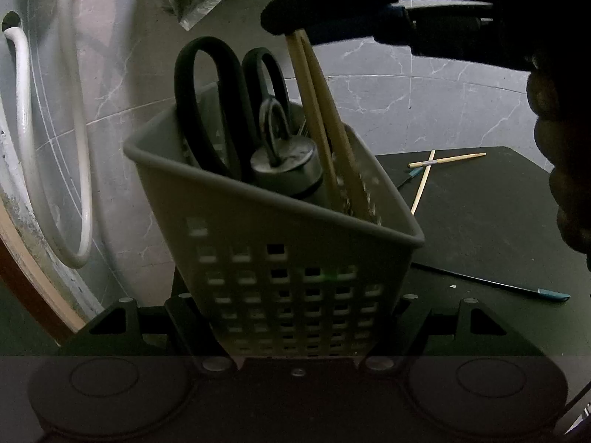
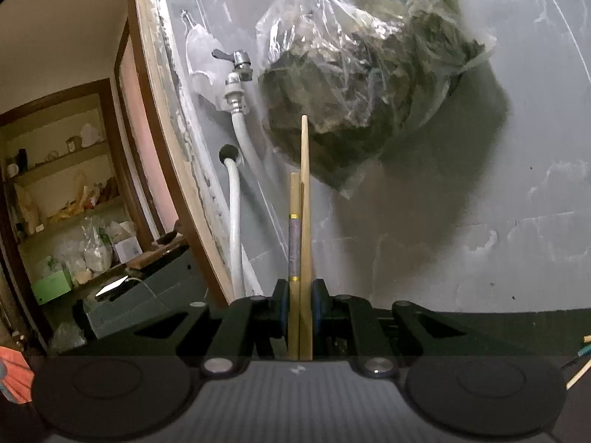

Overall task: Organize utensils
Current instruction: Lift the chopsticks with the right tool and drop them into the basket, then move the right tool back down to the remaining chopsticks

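Pinching two slim wooden chopsticks (image 2: 303, 243) between its blue-padded fingers (image 2: 283, 313), the right gripper (image 2: 300, 312) holds their lower ends inside a grey perforated plastic utensil basket (image 1: 295, 258). Black-handled scissors (image 1: 218, 110) and a round metal-capped tool stand beside them. The left gripper (image 1: 295, 332) clamps the basket's latticed wall. Loose chopsticks (image 1: 436, 170) lie crossed on the dark table (image 1: 480, 229).

A grey marble-look tiled wall (image 1: 369, 85) with pale veins stands behind the dark worktop (image 1: 480, 221). At ten o'clock in the right wrist view, a metal tap (image 2: 236, 61) feeds a white hose (image 2: 236, 221) down the wall. A clear plastic bag (image 2: 369, 66) of dark greens hangs at one o'clock. At nine o'clock, a wooden door frame (image 2: 162, 147) opens onto cluttered shelves (image 2: 62, 170) in dim light.
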